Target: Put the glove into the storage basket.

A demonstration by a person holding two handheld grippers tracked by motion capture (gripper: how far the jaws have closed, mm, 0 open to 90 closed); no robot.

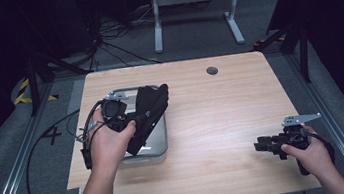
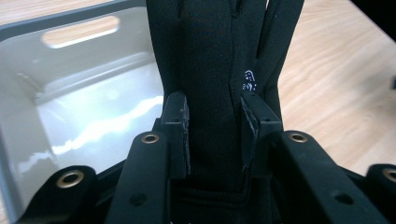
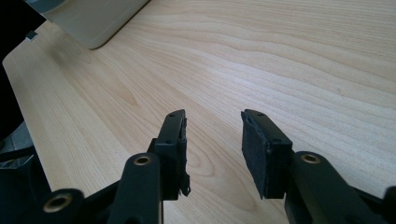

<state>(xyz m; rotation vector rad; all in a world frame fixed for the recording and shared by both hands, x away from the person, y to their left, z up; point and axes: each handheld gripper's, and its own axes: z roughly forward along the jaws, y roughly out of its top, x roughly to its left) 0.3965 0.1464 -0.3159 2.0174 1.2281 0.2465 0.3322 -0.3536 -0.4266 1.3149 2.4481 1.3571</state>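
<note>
Now we hold a black glove (image 2: 210, 60) in our left gripper (image 2: 215, 135). Its jaws are part way closed and press on the glove from both sides, down near the cuff, so the glove cannot slip out. The glove fingers point away from us.

We use the grey tub (image 1: 159, 146) as our landmark. It sits on the left part of the wooden table (image 1: 213, 121). The glove hangs over the tub, and its far end reaches out past the tub's back right corner. In the left gripper view the tub (image 2: 70, 93) looks shiny and bare inside, just beside the glove. We think we are holding the glove up high so it can pass over the tub's rim and go in.

Our right gripper (image 1: 262, 144) is well apart from the tub, close to the right front corner of the table. Its jaws stand wide open with nothing between them. We think it is only waiting there, out of the way.

Between the tub and the right gripper the table is bare wood, so we have lots of room to move. The tub's front wall is close to the table's near edge, so we should take care not to push it off.
</note>
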